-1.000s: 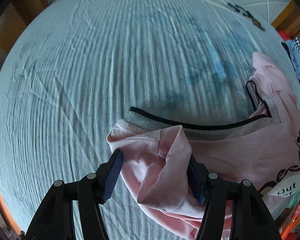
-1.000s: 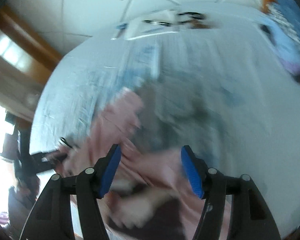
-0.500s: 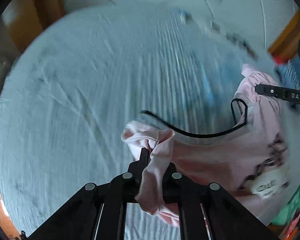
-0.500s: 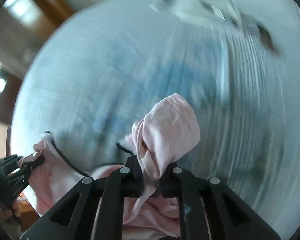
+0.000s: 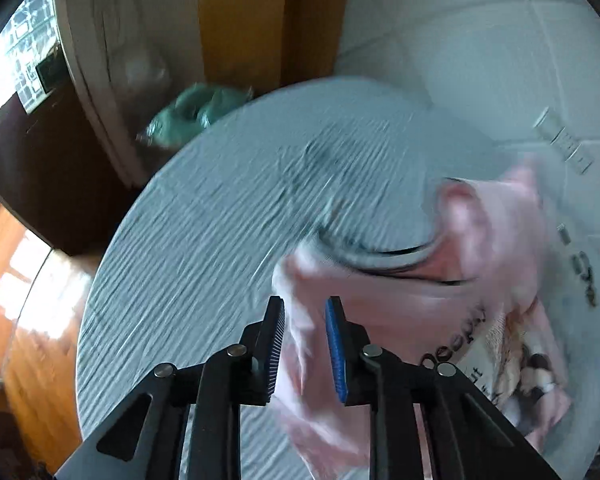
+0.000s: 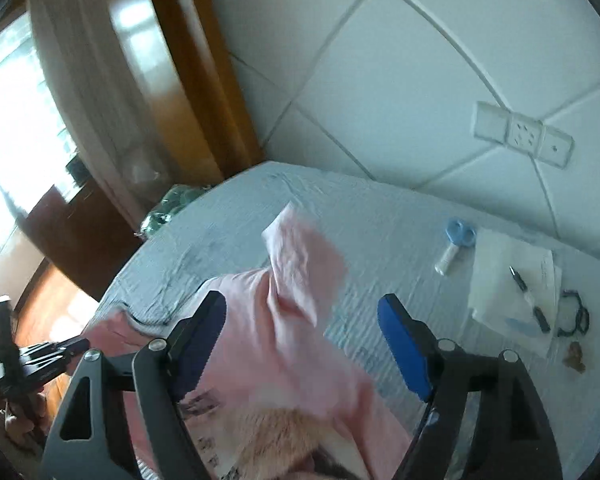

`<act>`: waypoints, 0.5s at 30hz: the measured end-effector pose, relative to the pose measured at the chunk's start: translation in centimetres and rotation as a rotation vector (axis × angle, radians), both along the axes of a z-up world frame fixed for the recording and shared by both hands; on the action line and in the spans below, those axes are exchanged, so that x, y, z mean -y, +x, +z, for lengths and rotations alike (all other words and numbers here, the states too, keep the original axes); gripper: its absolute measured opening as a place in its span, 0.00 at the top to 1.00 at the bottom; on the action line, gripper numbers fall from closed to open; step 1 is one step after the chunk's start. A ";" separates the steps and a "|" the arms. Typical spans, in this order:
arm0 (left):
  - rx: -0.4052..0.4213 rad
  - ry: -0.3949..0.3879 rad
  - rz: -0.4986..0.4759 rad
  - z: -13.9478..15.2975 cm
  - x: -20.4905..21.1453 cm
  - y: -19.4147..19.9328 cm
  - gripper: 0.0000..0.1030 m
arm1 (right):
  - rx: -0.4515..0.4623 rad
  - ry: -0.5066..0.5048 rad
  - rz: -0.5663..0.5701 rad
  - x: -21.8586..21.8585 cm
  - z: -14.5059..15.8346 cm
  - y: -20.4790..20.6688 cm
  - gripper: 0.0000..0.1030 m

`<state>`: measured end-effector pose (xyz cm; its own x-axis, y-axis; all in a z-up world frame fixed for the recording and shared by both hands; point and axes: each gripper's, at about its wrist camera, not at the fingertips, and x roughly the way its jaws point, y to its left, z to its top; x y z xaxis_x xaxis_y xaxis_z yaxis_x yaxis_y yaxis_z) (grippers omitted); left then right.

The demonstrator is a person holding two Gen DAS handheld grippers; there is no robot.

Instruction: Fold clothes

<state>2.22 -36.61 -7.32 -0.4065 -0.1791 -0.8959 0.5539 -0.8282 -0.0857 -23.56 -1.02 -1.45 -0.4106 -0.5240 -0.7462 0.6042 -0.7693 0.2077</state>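
A pink T-shirt (image 5: 480,280) with a black-trimmed collar and a printed front lies over the light blue ribbed bed sheet (image 5: 228,240), blurred by motion. My left gripper (image 5: 304,344) is partly open, with a fold of the pink sleeve hanging loose between its jaws. In the right wrist view my right gripper (image 6: 300,344) is wide open, and the other pink sleeve (image 6: 304,264) flaps between and beyond its jaws, not pinched. The left gripper also shows in the right wrist view (image 6: 40,364) at the far left.
Small scissors (image 6: 458,236), a white sheet of paper (image 6: 512,296) with a pen, and a dark cord (image 6: 576,316) lie on the bed near the tiled wall. A green bag (image 5: 196,112) sits beyond the bed's far corner. Wooden door frame at left.
Both grippers were shut on the pink sleeves half a second ago; now both jaws have opened and the fabric is falling free. Both cameras have tilted up toward the wall.
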 end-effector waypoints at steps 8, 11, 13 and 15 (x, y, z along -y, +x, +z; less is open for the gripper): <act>0.098 0.072 -0.097 -5.0 -4.7 -0.9 0.72 | 0.218 0.133 -0.272 -13.5 -8.4 1.7 0.24; 0.135 0.091 -0.141 -6.8 -6.8 -1.5 0.72 | 0.306 0.157 -0.386 -18.6 -11.5 2.1 0.24; 0.163 0.105 -0.166 -8.1 -8.1 -1.5 0.72 | 0.359 0.162 -0.449 -21.3 -13.1 3.1 0.24; 0.193 0.120 -0.190 -9.5 -9.4 -1.3 0.72 | 0.397 0.156 -0.481 -22.6 -14.3 4.0 0.24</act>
